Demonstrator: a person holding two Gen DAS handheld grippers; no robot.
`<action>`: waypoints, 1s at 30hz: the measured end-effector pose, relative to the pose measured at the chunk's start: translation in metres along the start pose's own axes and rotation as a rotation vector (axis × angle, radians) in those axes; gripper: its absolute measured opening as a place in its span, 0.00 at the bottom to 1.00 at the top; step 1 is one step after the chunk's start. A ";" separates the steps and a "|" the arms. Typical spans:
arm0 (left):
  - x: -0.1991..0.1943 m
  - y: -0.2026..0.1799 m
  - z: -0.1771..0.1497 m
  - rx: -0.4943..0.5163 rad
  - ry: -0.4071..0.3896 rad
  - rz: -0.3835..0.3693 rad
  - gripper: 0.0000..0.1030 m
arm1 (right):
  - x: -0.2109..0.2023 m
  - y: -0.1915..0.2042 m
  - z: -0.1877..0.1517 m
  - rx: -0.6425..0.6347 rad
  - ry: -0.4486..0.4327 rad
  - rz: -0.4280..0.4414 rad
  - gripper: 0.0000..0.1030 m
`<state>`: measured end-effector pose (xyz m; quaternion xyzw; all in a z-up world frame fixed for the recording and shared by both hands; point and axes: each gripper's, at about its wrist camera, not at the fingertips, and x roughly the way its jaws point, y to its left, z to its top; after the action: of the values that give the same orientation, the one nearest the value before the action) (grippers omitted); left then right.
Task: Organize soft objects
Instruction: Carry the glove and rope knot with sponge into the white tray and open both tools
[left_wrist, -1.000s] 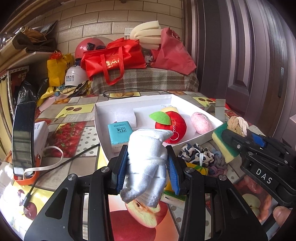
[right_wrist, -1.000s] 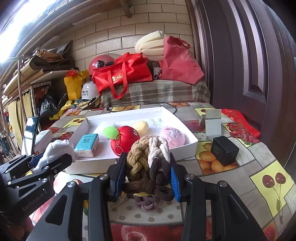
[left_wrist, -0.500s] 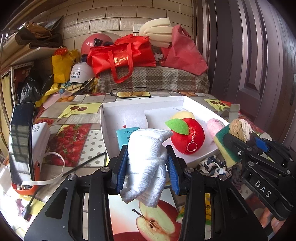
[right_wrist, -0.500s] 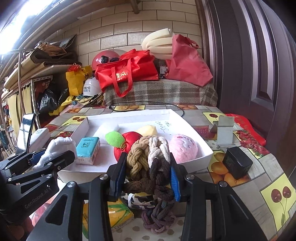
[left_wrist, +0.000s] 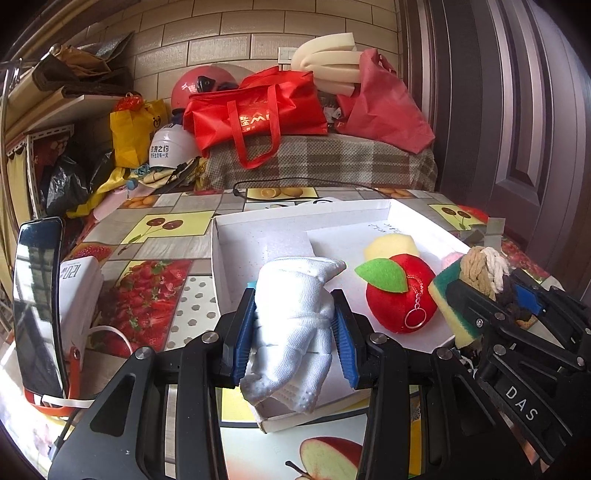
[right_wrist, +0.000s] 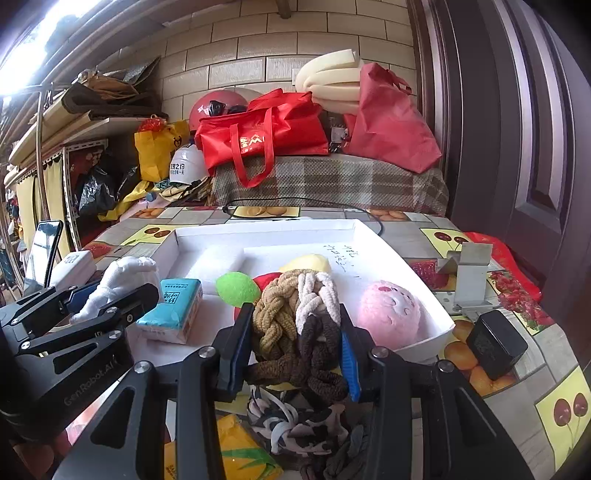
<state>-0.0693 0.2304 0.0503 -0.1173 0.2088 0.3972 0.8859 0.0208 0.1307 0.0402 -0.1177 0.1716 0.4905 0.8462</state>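
Meanwhile, left gripper (left_wrist: 293, 334) clamps a white knitted cloth bundle (left_wrist: 295, 314), right gripper (right_wrist: 295, 350) a braided brown-and-cream rope (right_wrist: 299, 325), above the shallow white cardboard tray (right_wrist: 424, 291); releasing early risks dropping either outside it.

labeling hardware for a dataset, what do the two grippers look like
Both are matte black angular frames with silver screws and blue ribbed finger pads. The left gripper carries "GenRobot.AI" lettering on its side; the right gripper is marked "DAS". No cables or sleeves show.

A beige brick-tiled wall (right_wrist: 258, 44) closes the far side. A dark panelled door (right_wrist: 517, 147) stands at right. At left, cluttered shelves (right_wrist: 74, 125) sit beneath bright daylight. A plaid-covered bench (right_wrist: 332, 181) piled with red bags (right_wrist: 266, 136) lies beyond a fruit-patterned tablecloth (right_wrist: 517, 373).
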 end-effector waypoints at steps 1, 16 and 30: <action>0.002 0.001 0.001 -0.003 0.003 0.000 0.38 | 0.002 0.000 0.001 0.000 0.001 0.000 0.42; 0.031 0.016 0.011 -0.067 0.057 0.003 0.38 | 0.046 -0.010 0.013 0.076 0.108 0.014 0.42; 0.045 0.012 0.020 -0.038 0.042 0.043 0.38 | 0.060 -0.035 0.014 0.224 0.156 -0.083 0.42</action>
<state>-0.0462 0.2755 0.0470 -0.1376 0.2221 0.4177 0.8702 0.0815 0.1655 0.0294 -0.0672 0.2855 0.4225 0.8576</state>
